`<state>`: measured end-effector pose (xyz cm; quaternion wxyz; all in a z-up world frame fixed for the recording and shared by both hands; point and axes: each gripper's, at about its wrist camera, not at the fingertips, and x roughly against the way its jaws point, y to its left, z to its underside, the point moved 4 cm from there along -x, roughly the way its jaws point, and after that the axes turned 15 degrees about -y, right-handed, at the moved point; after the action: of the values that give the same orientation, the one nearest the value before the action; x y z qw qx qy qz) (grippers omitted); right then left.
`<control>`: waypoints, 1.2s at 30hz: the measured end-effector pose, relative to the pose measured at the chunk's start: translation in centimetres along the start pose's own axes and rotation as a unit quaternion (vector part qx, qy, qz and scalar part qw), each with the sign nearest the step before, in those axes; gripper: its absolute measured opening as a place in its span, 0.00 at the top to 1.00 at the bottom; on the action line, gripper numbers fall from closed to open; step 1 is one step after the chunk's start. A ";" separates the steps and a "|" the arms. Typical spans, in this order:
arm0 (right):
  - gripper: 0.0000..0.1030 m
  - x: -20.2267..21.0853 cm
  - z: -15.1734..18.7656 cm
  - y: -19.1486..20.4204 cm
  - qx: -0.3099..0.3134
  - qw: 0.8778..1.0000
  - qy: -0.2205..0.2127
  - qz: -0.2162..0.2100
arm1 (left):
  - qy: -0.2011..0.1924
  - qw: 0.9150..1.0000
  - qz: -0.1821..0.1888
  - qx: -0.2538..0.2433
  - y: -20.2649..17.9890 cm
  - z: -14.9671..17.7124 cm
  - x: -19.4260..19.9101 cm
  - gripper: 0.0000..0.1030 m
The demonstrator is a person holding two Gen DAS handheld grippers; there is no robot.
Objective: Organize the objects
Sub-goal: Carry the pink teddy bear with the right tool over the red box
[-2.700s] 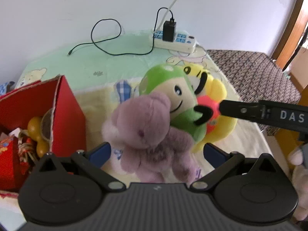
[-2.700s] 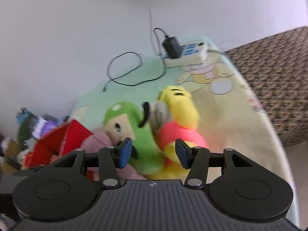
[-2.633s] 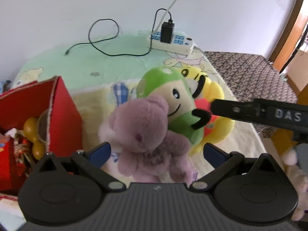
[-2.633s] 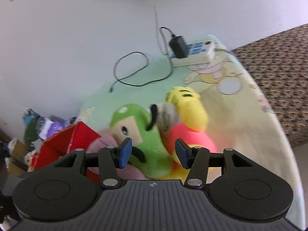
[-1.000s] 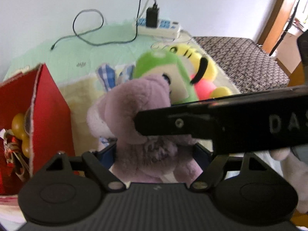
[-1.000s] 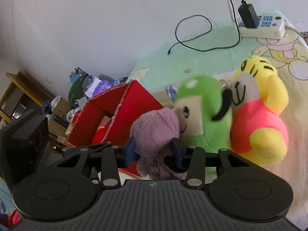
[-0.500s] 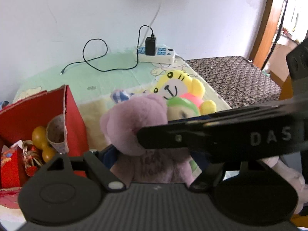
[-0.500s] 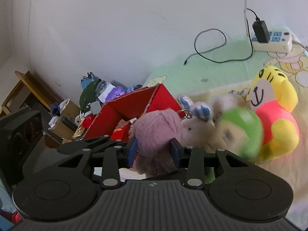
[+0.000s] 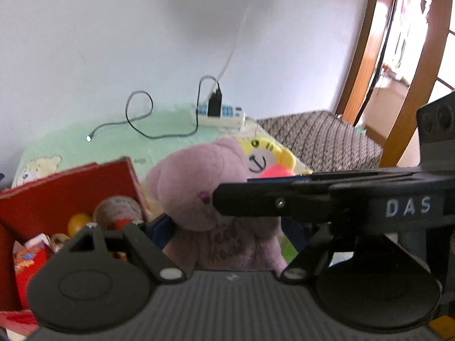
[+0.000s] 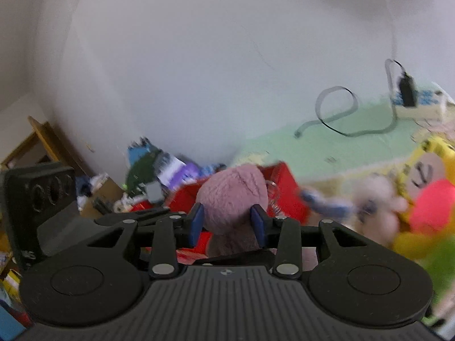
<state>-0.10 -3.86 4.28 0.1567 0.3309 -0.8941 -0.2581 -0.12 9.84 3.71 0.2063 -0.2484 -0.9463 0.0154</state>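
Now the purple plush bear (image 9: 204,187) is off the bed (image 9: 119,139), carried by both tools at once: the left tool (image 9: 227,230) has its blue pads pressed against the bear's body from either side, and the right tool (image 10: 226,221) pinches its head, its arm crossing the left wrist view as a black bar. A second ago the bear sat low among the other toys, hard against the green plush (image 10: 438,258); since then it has come up and away, and that green toy has dropped aside, blurred at the edge of the right wrist view. The yellow plush (image 9: 267,153) stays on the bed behind. The bear hangs just beside the red box (image 9: 65,187), which already holds small items, so the pick looks done and what remains is probably carrying it over the box wall and letting go.
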 end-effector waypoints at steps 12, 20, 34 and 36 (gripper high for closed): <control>0.71 -6.3 -0.5 3.6 -0.071 0.994 -0.041 -0.069 | -0.059 0.998 -0.026 0.014 7.9 -3.4 4.9 0.24; 0.71 -10.8 0.7 3.6 -0.124 0.990 -0.036 -0.052 | -0.045 0.997 -0.053 -0.022 12.2 -4.1 3.8 0.24; 0.70 -15.9 5.3 1.0 -0.234 0.971 0.044 0.030 | 0.060 0.996 -0.062 0.002 17.9 0.6 -1.1 0.26; 0.70 -16.6 6.1 1.0 -0.247 0.967 0.055 0.034 | 0.077 0.994 -0.072 -0.002 18.6 1.2 -1.5 0.26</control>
<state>8.79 10.12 -1.93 0.2909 0.2653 -0.8033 -0.4469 9.25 25.47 -0.42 0.2787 -0.1801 -0.9431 -0.0205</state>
